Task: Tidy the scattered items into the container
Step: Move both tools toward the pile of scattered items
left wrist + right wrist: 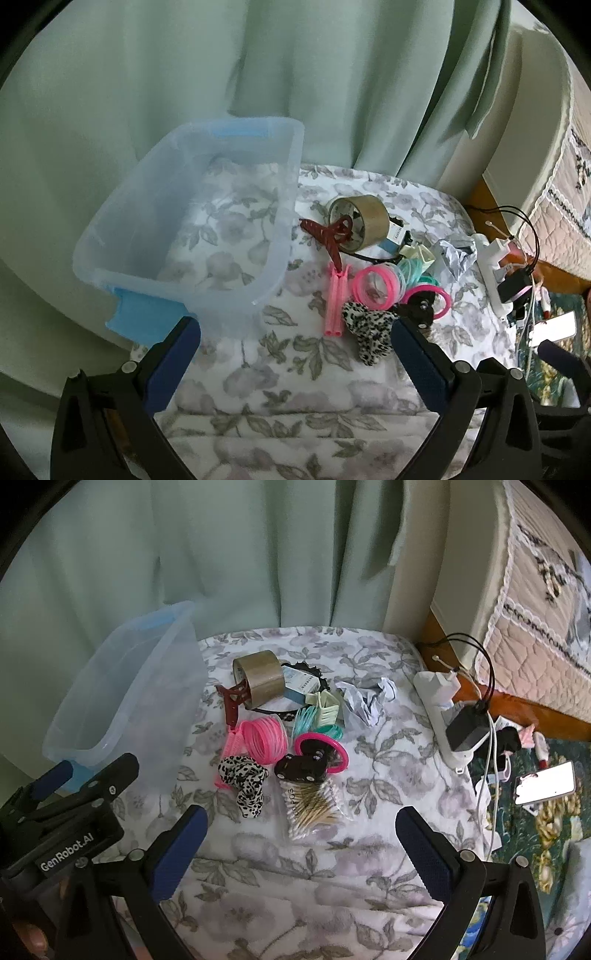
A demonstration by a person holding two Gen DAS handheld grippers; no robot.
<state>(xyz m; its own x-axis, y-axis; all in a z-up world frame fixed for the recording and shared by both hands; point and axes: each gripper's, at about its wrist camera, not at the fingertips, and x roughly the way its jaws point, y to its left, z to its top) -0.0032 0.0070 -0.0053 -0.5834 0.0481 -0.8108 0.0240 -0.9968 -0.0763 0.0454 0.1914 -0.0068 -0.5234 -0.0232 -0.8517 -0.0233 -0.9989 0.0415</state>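
**A:** Left wrist view first. What does it show?

**B:** The left gripper (pixel 295 332) hangs over the floral cloth (pixel 280 387) with its jaws spread wide and nothing between them. The clear plastic container (pixel 110 236) sits just ahead and to the left, with nothing visible inside it. The clutter lies right beside its wall: a leopard-print scrunchie (pixel 369 328) nearest the right finger, a pink comb (pixel 337 301), pink bangles (pixel 375 288) and a roll of brown tape (pixel 364 219) with a dark red claw clip (pixel 330 230) against it.

**A:** So where would you start?

**B:** I'd judge the scrunchie the easiest pick: soft, close, free at its near end. Come down over its bulk, not its tail, so it doesn't slip out.

**A:** And the right wrist view?

**B:** The right gripper (pixel 301 830) is likewise released and empty, facing the same pile. A packet of cotton swabs (pixel 314 808) lies nearest, touching a black toy car (pixel 301 770) that rests on a pink ring (pixel 338 747). Crumpled paper (pixel 365 699) sits further back, and a power strip (pixel 439 716) lies at the cloth's right edge.

**A:** Any cautions?

**B:** The swab packet looks slick and flat; pinching an edge would probably serve better than the middle. Keep clear of the cables, and let one hand go to the container at a time so the two don't collide.
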